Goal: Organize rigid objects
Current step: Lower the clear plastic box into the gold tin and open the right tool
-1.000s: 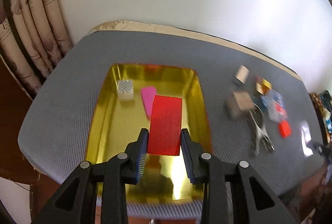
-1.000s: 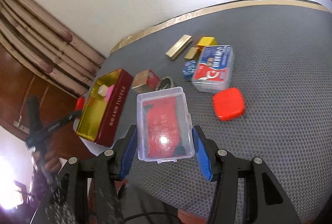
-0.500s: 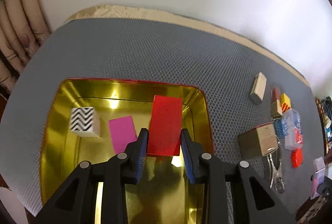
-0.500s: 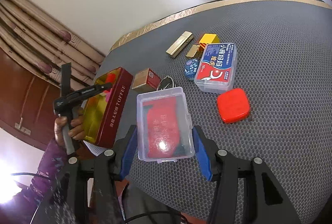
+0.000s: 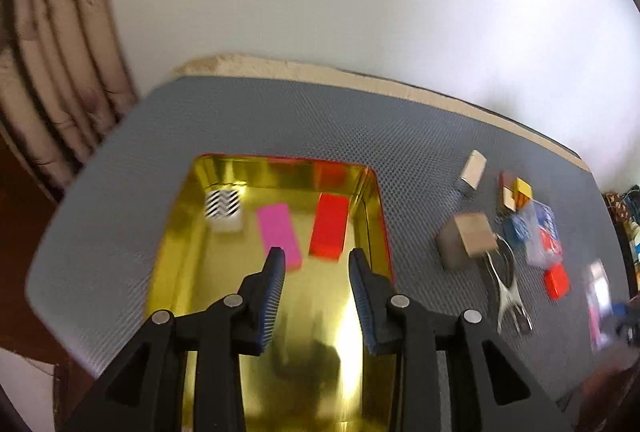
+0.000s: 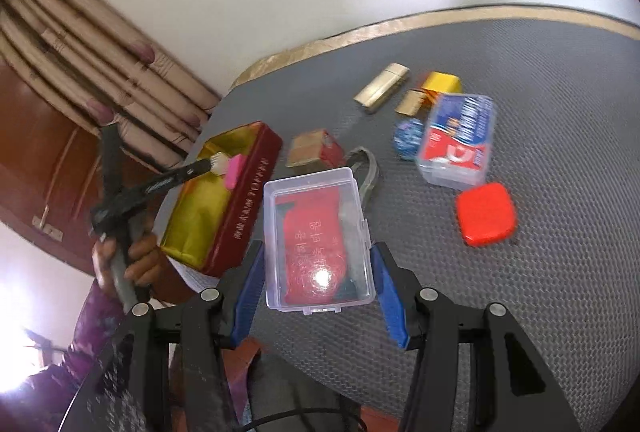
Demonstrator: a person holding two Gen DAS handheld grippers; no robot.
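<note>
L gripper (image 5: 316, 264) hangs over the gold tin (image 5: 176, 232), jaws spread, nothing between them. Red block (image 5: 329, 230) lies flat on the tin floor at abt 1 o'clock from the fingertips, just beside the right wall. Pink block (image 5: 278, 232) sits beside it toward 11, and the zigzag cube (image 5: 223, 210) is further off at 10, in the far-left corner. All three are apart from each other.

R gripper (image 6: 316, 280) straddles the clear case (image 6: 318, 240) w/ red contents. Jaws stand wide either side of it; left pad looks very near the wall, right pad shows a small gap, so prob not pinching yet. Case rests on the grey mat (image 6: 540, 312) at 12 from the fingers, tin (image 6: 240, 192) off at 10, red pad (image 6: 486, 214) at 2.

Handling, my read: case is stiff thin plastic, light, glossy so likely slippery, and the lid could pop if squeezed hard. Best taken across the long side walls near mid-length, moderate force, pads flat. The blocks look rigid and light, easy on the narrow sides.

Other loose bits at 12–1 in the right view: printed box (image 6: 458, 138), brass bar (image 6: 382, 92), yellow block (image 6: 442, 83), carton (image 6: 316, 152).
</note>
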